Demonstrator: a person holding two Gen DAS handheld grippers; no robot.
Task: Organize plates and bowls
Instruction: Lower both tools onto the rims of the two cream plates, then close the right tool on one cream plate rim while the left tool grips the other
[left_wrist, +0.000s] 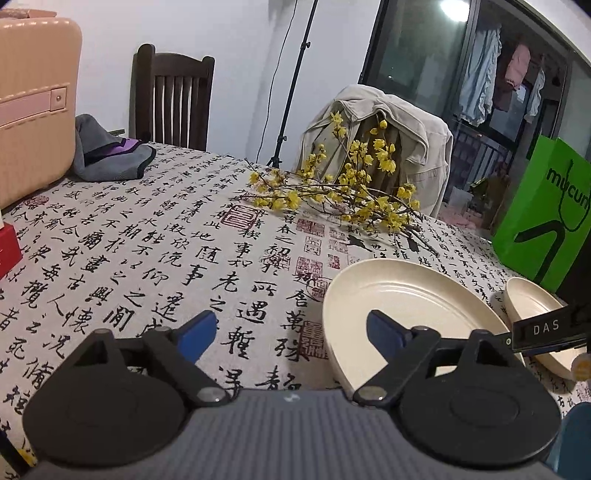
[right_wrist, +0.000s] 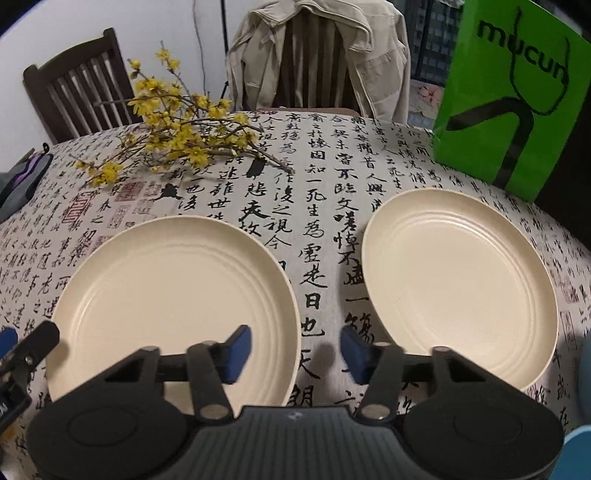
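Note:
Two cream plates lie side by side on the calligraphy tablecloth: the left plate (right_wrist: 173, 295) (left_wrist: 413, 306) and the right plate (right_wrist: 458, 280) (left_wrist: 535, 306). My right gripper (right_wrist: 295, 352) hovers over the left plate's near right rim. One blue pad is above the plate's inside and the other above the cloth between the plates, and neither pad presses on the rim. My left gripper (left_wrist: 291, 334) stands open at the same plate's near left rim, its right finger over the plate. Part of the right gripper (left_wrist: 546, 328) crosses the right plate in the left wrist view.
A yellow flowering branch (right_wrist: 177, 136) (left_wrist: 332, 184) lies behind the plates. A green paper bag (right_wrist: 509, 96) (left_wrist: 543, 218) stands at the back right. A pink suitcase (left_wrist: 33, 103), a grey cloth (left_wrist: 110, 158) and a red box (left_wrist: 7, 251) sit at the left. Chairs, one with a jacket (right_wrist: 317, 51), line the far edge.

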